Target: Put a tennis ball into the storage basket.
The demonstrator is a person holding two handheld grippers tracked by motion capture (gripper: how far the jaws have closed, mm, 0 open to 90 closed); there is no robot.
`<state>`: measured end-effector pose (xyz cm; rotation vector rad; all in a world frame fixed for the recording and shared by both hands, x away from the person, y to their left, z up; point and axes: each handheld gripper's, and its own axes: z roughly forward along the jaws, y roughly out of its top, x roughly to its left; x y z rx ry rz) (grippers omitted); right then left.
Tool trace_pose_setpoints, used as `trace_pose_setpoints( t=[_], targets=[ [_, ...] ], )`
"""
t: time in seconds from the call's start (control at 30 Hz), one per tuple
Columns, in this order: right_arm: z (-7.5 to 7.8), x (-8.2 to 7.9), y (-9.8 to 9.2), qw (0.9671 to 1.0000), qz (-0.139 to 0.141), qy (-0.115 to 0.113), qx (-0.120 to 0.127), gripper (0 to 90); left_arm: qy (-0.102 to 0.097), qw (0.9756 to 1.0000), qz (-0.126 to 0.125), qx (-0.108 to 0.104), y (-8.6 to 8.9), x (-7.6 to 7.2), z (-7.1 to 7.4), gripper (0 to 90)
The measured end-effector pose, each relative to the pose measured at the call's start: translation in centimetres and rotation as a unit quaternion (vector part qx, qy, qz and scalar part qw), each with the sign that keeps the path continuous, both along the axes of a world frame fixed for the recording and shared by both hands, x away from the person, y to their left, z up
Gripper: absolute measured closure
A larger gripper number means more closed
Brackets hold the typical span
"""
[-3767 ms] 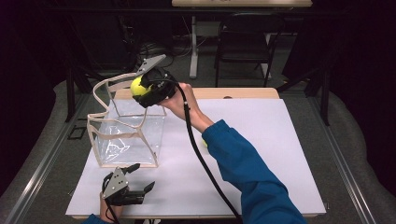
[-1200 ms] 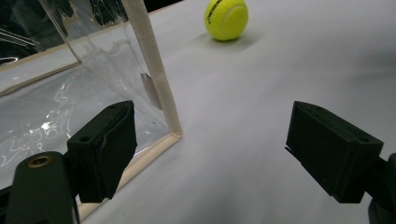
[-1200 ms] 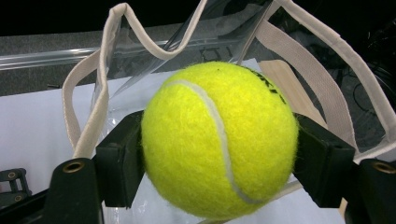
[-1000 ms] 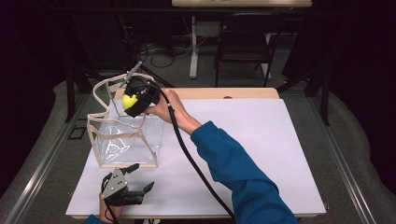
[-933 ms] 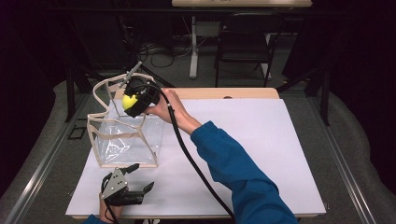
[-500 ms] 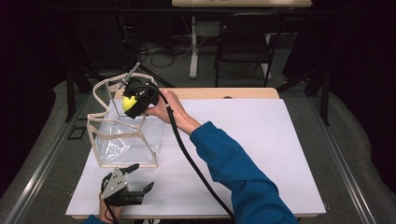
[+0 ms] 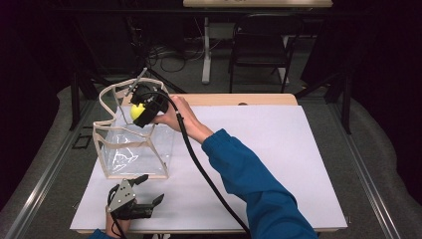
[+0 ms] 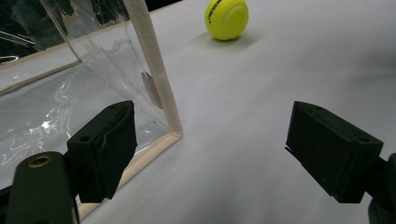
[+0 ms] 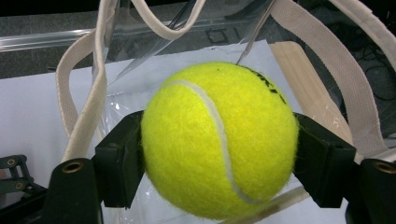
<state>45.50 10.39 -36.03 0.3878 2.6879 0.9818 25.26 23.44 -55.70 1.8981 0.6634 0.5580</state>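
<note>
White tabletop, frame left: right gripper [image 7: 141,110] clamps light, springy, fuzzy ball [image 9: 219,140] across its middle above floppy bag [image 7: 132,149]; left gripper [image 7: 142,196] agape.

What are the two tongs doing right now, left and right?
Left tongs: open, holding nothing, resting beside the clear bag.
Right tongs: closed on a tennis ball, over the bag's opening.
</note>
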Motion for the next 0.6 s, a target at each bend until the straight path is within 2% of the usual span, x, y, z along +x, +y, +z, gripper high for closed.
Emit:
trace_pose_setpoints(
  t=[0.6],
  targets=[
    [-0.14,0.1,0.26,0.9999,0.003,0.01,0.0,25.2,-0.001,1.0,0.001,0.001,0.01,-0.05,0.02,16.0]
  ],
)
